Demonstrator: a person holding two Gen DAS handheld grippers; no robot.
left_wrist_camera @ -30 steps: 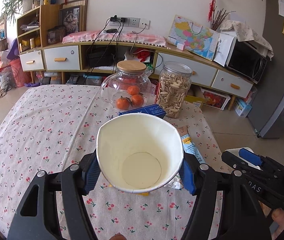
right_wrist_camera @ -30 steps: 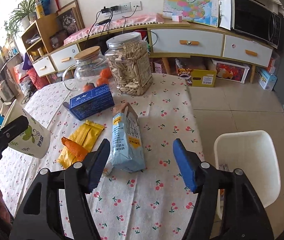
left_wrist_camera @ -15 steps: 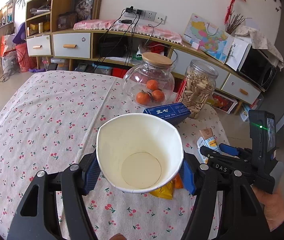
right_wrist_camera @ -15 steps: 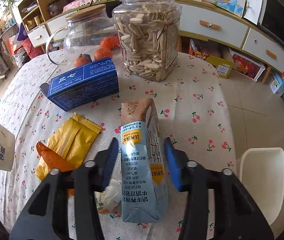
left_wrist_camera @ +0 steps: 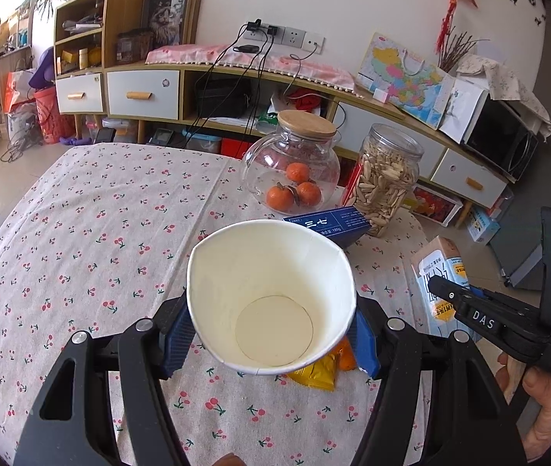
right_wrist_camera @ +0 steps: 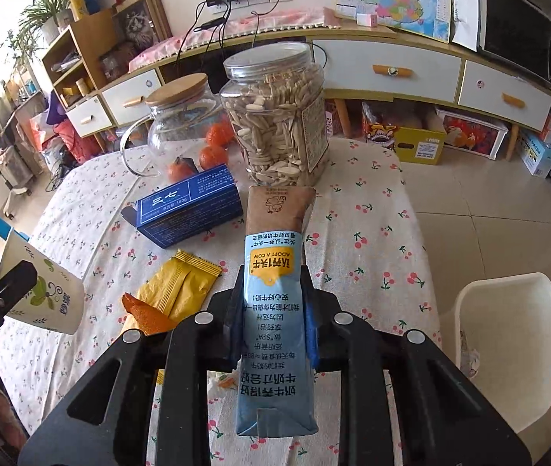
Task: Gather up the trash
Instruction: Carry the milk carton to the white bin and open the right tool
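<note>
My left gripper (left_wrist_camera: 271, 336) is shut on a white paper cup (left_wrist_camera: 271, 291), empty and tilted mouth-up above the cherry-print tablecloth (left_wrist_camera: 100, 233); the cup (right_wrist_camera: 42, 295) also shows at the left of the right wrist view. A flattened blue and brown milk carton (right_wrist_camera: 275, 310) sits between the blue pads of my right gripper (right_wrist_camera: 273, 318), whose jaws are closing and press its sides. The carton (left_wrist_camera: 440, 272) is held raised near the table's right edge. A yellow wrapper (right_wrist_camera: 182, 291) and orange peel (right_wrist_camera: 147, 316) lie on the cloth.
A blue box (right_wrist_camera: 188, 206), a seed jar (right_wrist_camera: 279, 116) and a glass pot of tangerines (right_wrist_camera: 182, 116) stand at the far side. A white bin (right_wrist_camera: 508, 334) stands on the floor right of the table. A crumpled scrap (right_wrist_camera: 221, 380) lies under my right gripper.
My right gripper moved over the lying carton, closed on it and lifted it. The left gripper with the cup shifted a little; its grip is unchanged.
</note>
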